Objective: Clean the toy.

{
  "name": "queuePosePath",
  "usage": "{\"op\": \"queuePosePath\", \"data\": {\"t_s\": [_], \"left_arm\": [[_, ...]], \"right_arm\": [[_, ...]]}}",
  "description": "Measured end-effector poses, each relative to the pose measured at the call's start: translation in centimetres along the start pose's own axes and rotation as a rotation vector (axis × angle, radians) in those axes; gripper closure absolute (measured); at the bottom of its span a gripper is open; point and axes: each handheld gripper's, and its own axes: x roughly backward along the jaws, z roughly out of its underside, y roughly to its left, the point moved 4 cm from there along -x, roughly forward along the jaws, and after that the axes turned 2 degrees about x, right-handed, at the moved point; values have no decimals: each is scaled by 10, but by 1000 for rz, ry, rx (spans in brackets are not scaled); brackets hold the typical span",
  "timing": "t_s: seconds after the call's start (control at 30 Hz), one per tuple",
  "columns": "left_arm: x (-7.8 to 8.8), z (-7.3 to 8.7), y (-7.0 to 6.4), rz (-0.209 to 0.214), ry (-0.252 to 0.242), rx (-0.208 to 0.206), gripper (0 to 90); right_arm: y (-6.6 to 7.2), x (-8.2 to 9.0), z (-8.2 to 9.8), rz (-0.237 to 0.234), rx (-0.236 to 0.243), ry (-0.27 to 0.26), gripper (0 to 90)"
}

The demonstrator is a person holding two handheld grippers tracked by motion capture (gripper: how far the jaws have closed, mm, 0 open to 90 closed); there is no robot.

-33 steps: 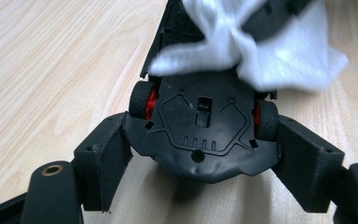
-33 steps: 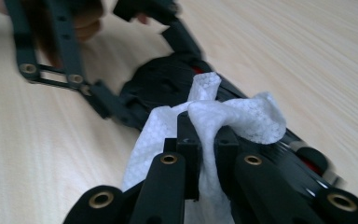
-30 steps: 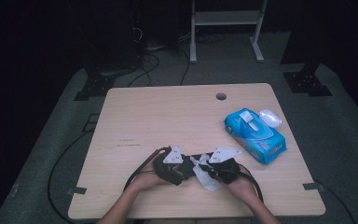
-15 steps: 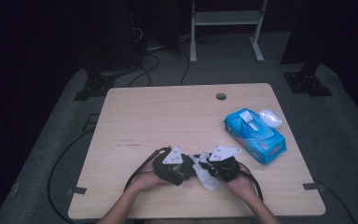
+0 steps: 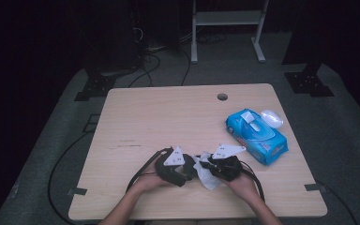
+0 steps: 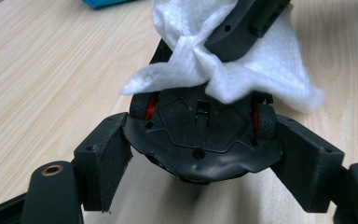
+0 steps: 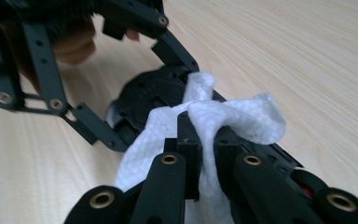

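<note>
Comparing with the 2 earlier high-view frames: nothing has really shifted. Both hands sit at the same spot on the near edge of the table, wipe in the same place. So this reads as a slow rubbing phase, not a transfer.

Nearest first:
- Left gripper: jaws spread wide and clamped on the 2 sides of a black toy car, red wheel hubs visible, underside facing the camera. It acts as a vise.
- Right gripper: jaws nearly fully closed, pinching a bunched white wet wipe. The wipe is pressed against the car, draped over its far end in the left gripper view.
- In the high view the wipe sits between the left gripper and the right gripper.
- Farther right: blue wipe pack, flap open, well apart from the hands.
- Beyond that: cable hole near the far edge.

Judgement: cleaning is mid-way. No change means no progress visible on coverage; next the wipe likely needs to travel along the car, or the car needs re-gripping to expose another face. Risk: wipe slipping from the pinch.
</note>
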Motion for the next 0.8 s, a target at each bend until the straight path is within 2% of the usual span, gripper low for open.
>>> {"op": "queuePosePath", "data": {"t_s": [0.07,0.1,0.17,0.23,0.33,0.4,0.43,0.5,0.53,0.57,0.6,0.63,0.8], "left_arm": [[-1,-1,-1,1,-1,-6,239],[-2,-1,-2,-1,6,-14,239],[-1,1,-3,-9,30,-37,239],[-2,3,-3,-6,23,-19,239],[-3,3,-3,-5,27,-20,239],[-2,2,-3,-1,24,-26,239],[-2,1,-4,-3,18,-24,240],[-1,0,-4,-2,17,-28,239],[-2,0,-5,-4,21,-34,239],[-2,1,-6,-6,25,-38,239],[-2,2,-6,-6,32,-45,239],[-2,2,-6,-7,33,-45,239],[-3,2,-7,8,24,-31,239]], "right_arm": [[9,-4,-4,-50,4,-19,851],[15,-8,-6,-73,21,-23,851],[25,-15,-9,-82,64,-12,850],[23,-16,-9,-73,67,-2,851],[10,-11,-4,-1,67,21,851],[6,-7,-2,6,62,25,851],[7,-6,-2,-6,53,22,851],[15,-9,-4,-77,43,-1,851],[20,-11,-6,-99,57,-6,850],[25,-14,-8,-100,76,-2,850],[27,-16,-9,-98,96,3,849],[28,-17,-9,-90,97,7,849],[4,-11,-5,31,29,6,851]]}}
